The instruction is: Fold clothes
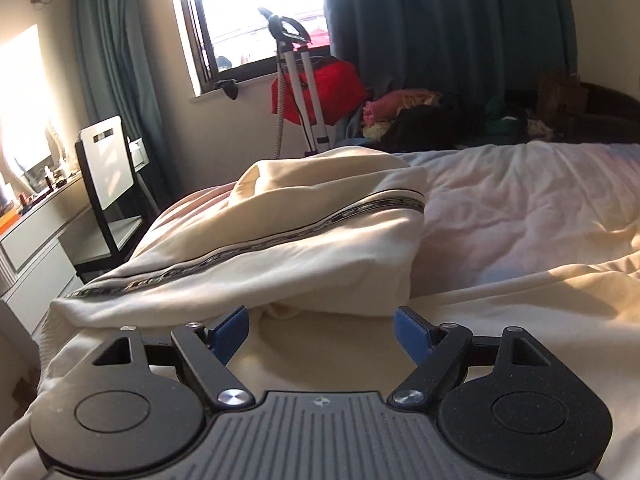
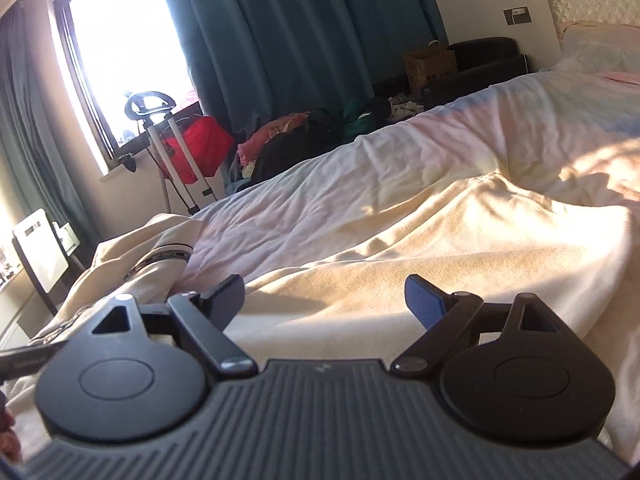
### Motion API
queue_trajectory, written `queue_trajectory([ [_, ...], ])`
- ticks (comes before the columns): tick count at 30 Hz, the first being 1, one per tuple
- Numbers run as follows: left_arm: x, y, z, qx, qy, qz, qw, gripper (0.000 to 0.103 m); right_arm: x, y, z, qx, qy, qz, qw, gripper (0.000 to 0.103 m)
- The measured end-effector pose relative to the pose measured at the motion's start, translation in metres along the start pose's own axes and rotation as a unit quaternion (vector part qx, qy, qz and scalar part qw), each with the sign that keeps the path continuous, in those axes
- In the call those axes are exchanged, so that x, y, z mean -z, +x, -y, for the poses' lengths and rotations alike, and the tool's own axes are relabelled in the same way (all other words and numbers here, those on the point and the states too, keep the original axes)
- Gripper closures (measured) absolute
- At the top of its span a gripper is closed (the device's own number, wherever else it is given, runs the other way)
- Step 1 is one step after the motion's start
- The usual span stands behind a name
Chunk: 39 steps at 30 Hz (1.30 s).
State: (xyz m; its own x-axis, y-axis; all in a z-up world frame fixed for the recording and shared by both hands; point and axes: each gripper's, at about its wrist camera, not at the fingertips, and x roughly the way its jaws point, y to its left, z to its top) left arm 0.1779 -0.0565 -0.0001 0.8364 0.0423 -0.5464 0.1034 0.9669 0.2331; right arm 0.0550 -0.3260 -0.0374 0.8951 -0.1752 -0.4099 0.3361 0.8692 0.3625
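Note:
A cream garment with a dark patterned stripe (image 1: 280,240) lies on the bed, one part folded over into a raised flap. My left gripper (image 1: 320,330) is open and empty, low over the cream fabric, its blue pads (image 1: 232,334) just under the front edge of the flap. My right gripper (image 2: 326,300) is open and empty, low over the flat sunlit part of the same garment (image 2: 440,240). The striped folded part shows at the left of the right wrist view (image 2: 160,260).
The bed's pale sheet (image 1: 520,208) stretches right and back. Behind it lie a pile of clothes (image 1: 420,120), a red bag (image 1: 332,88) and a garment steamer stand (image 1: 296,80) under the window. A chair (image 1: 108,184) and desk stand left. A cardboard box (image 2: 430,66) sits by the headboard.

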Motion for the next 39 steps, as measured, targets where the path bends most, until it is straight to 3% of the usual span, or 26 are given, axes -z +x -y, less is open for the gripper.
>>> queue_trajectory([
  [10,-0.080,0.147,0.094,-0.036,0.077,-0.013,0.9963,0.021,0.021,0.057,-0.001,0.019,0.007,-0.002,1.000,0.015],
  [13,-0.092,0.185,0.114,-0.067,0.106,-0.005,0.9921,0.021,0.027,0.073,-0.003,0.019,-0.002,-0.002,1.000,0.015],
  [16,-0.099,0.216,0.123,-0.063,0.107,-0.025,0.9919,0.021,0.032,0.085,-0.010,0.009,-0.019,-0.007,1.000,0.015],
  [18,-0.098,0.229,0.127,-0.079,0.118,-0.021,0.9896,0.021,0.036,0.089,-0.014,-0.001,-0.030,-0.002,1.000,0.015],
  [21,-0.095,0.244,0.129,-0.103,0.145,-0.008,0.9840,0.030,0.040,0.095,-0.017,-0.006,-0.041,-0.001,0.999,0.015],
  [22,-0.095,0.246,0.127,-0.098,0.147,-0.006,0.9842,0.048,0.040,0.097,-0.015,-0.009,-0.033,-0.005,0.999,0.015],
  [23,-0.097,0.247,0.120,-0.090,0.137,-0.007,0.9865,0.064,0.040,0.098,-0.012,-0.011,-0.025,-0.010,1.000,0.015],
  [24,-0.101,0.245,0.113,-0.084,0.123,-0.003,0.9889,0.068,0.039,0.100,-0.010,-0.013,-0.017,-0.014,1.000,0.015],
  [25,-0.104,0.243,0.105,-0.077,0.108,0.002,0.9911,0.079,0.039,0.101,-0.007,-0.014,-0.009,-0.017,1.000,0.015],
  [26,-0.110,0.236,0.095,-0.073,0.094,0.013,0.9928,0.082,0.039,0.100,-0.006,-0.013,-0.003,-0.015,1.000,0.015],
  [32,-0.151,0.182,0.012,-0.125,0.028,0.086,0.9881,0.086,0.037,0.092,-0.008,-0.015,-0.001,-0.011,1.000,0.015],
  [35,-0.162,0.170,-0.053,-0.150,-0.031,0.056,0.9866,0.086,0.032,0.088,-0.008,-0.030,0.005,-0.002,1.000,0.015],
  [39,-0.146,0.169,-0.132,-0.216,-0.086,0.011,0.9725,0.086,0.029,0.088,-0.012,-0.033,-0.005,-0.001,0.999,0.015],
])
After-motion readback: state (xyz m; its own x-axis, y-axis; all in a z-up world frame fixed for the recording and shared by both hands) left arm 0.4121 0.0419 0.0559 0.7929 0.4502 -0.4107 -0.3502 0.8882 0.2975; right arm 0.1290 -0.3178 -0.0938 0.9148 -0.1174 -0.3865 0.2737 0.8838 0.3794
